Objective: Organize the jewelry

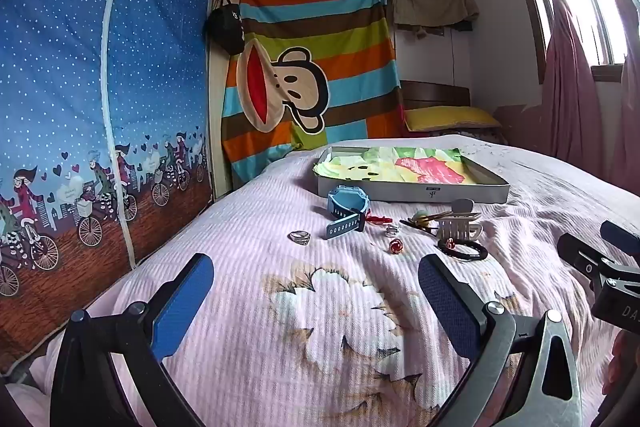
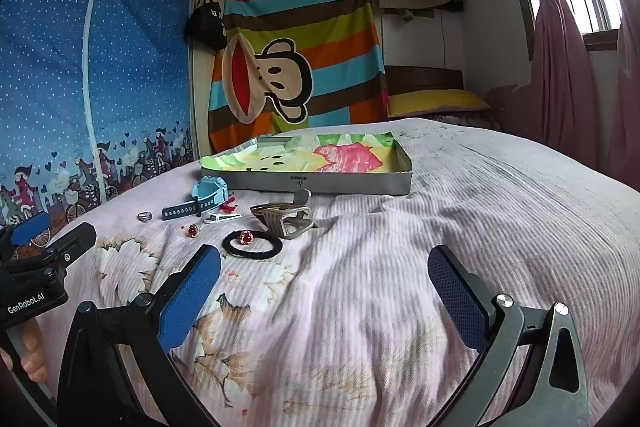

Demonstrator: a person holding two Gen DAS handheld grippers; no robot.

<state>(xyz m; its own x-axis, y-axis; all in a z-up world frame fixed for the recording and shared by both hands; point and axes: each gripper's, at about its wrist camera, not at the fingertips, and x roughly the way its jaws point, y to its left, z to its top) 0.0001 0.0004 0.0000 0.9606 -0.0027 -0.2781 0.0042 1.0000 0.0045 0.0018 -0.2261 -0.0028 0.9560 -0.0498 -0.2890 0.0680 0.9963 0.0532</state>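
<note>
Left gripper and right gripper: blue-padded jaws spread wide, empty, above pink ribbed bedspread. Jewelry scattered ahead, near front wall of shallow grey rectangular tray lined with floral paper: blue plastic watch, silver ring, 2 red gem pieces, 1 on bare bedspread, 1 inside black elastic hair loop, beige claw hair clip just beside loop.
</note>
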